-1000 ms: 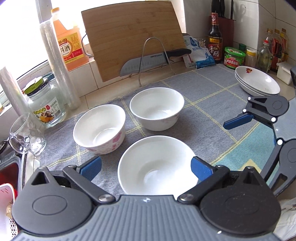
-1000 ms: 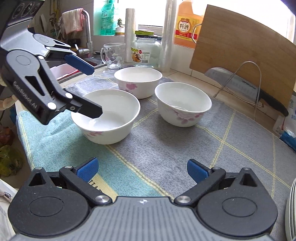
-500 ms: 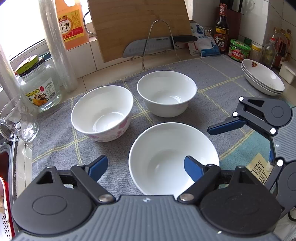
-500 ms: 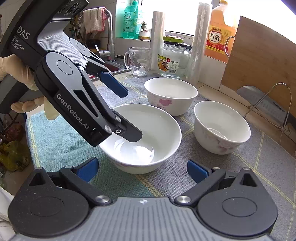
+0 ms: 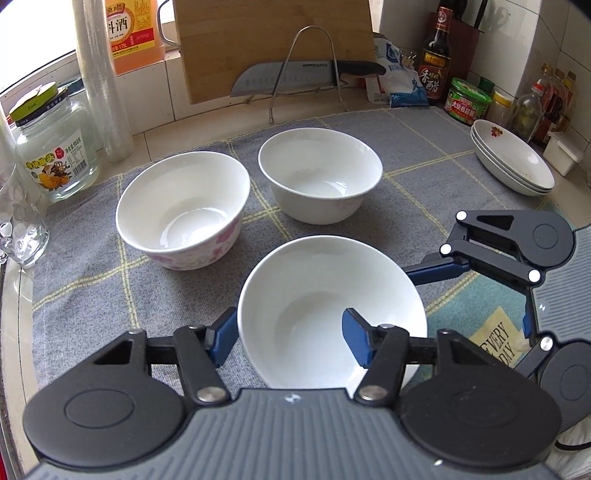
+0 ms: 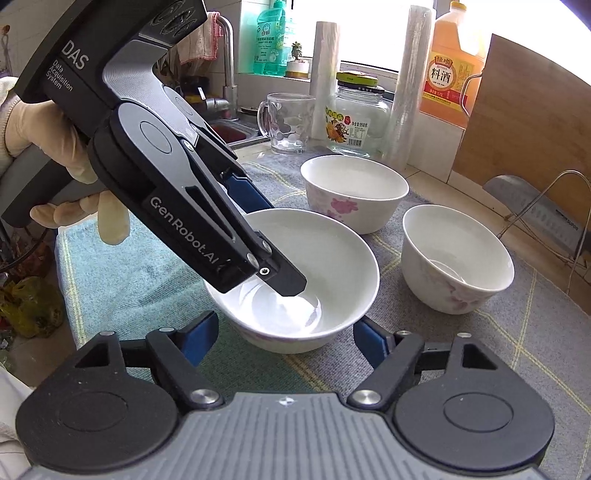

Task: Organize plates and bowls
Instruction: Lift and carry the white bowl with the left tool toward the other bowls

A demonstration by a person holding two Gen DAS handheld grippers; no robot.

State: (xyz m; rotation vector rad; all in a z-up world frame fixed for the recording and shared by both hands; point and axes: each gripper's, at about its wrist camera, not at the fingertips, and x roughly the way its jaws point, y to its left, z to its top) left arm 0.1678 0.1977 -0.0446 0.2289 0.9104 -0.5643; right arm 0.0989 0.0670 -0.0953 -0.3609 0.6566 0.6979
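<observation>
Three white bowls with pink flowers stand on a grey checked cloth (image 5: pixel 424 155). The nearest bowl (image 5: pixel 325 306) (image 6: pixel 325 258) sits between both grippers. My left gripper (image 5: pixel 288 336) is open and straddles that bowl's near rim: the right fingertip (image 5: pixel 356 341) is inside the bowl, the left one outside. My right gripper (image 6: pixel 284 332) is open, its jaws on either side of the same bowl's base. The other two bowls (image 5: pixel 181 210) (image 5: pixel 319 173) stand behind, apart. A stack of plates (image 5: pixel 513 162) lies at the far right.
A glass jar (image 5: pixel 51 147), a glass mug (image 5: pixel 18 225), rolls of film and an oil jug (image 5: pixel 133 33) stand at the left back. A cutting board (image 5: pixel 273 44) and knife (image 5: pixel 303 74) lean on a wire rack. Sauce bottles and jars (image 5: pixel 465 99) crowd the back right.
Both grippers have moved in on the nearest bowl. The left gripper's right finger has gone down inside its rim, and the right gripper's jaws have come to its sides.
</observation>
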